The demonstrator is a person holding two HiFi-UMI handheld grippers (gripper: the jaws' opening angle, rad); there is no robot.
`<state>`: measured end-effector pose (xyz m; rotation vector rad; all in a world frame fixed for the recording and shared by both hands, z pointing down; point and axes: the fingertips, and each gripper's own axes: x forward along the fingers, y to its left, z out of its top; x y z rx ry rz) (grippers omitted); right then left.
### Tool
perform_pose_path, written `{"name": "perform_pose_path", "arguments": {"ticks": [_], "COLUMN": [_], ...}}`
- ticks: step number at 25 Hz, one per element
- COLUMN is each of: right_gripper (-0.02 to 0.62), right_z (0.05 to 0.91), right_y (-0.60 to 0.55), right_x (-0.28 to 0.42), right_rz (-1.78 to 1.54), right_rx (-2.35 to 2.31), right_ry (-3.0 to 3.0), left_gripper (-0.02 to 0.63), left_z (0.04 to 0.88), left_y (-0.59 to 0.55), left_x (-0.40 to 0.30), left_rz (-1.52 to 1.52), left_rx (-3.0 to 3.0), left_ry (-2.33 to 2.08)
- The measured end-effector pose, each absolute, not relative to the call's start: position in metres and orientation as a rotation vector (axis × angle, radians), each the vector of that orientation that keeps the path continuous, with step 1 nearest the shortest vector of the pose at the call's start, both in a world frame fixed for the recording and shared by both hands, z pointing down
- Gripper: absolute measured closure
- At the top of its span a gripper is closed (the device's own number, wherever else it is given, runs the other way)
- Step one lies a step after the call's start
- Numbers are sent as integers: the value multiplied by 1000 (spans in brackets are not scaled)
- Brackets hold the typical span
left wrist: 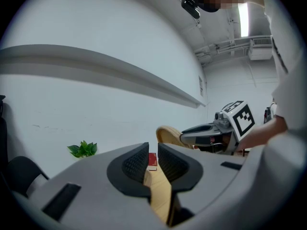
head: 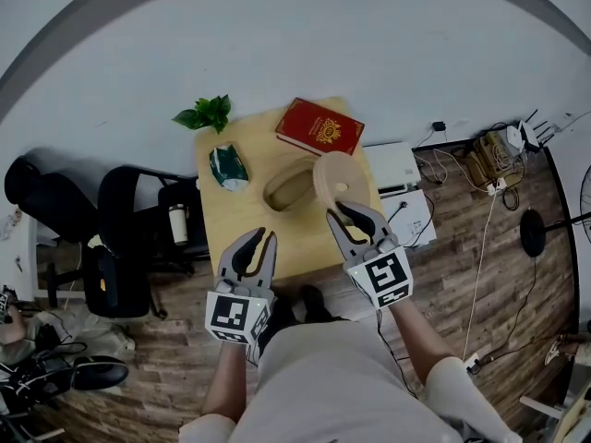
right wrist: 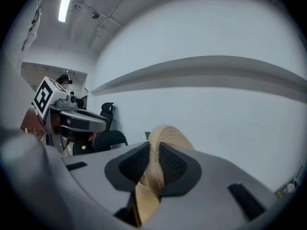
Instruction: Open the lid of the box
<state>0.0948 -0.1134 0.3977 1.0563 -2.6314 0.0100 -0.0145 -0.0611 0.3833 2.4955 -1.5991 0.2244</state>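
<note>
An oval woven box sits open on the wooden table. Its round woven lid stands on edge above the box's right end, clear of it. My right gripper is shut on the lid's near rim. In the right gripper view the lid rises between the pads of that gripper. My left gripper hovers at the table's front edge, left of the box, shut with nothing in it. The left gripper view shows its pads close together, with the lid to the right.
A red book lies at the table's far right corner. A green packet and a leafy plant are at the far left. Black chairs stand left of the table. White boxes and cables are on the floor to the right.
</note>
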Motion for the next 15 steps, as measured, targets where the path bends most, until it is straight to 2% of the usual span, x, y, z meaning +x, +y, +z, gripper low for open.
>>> {"name": "perform_pose_path", "arguments": {"ticks": [15], "right_gripper": [529], "right_z": [393], "right_y": [-105], "right_x": [120], "right_rz": [150], "right_rx": [1165], "right_ry": [-2654], "left_gripper": [571], "left_z": [385], "left_y": [-54], "left_x": [-6], "left_rz": [213], "left_rx": [2491], "left_ry": [-1585]}}
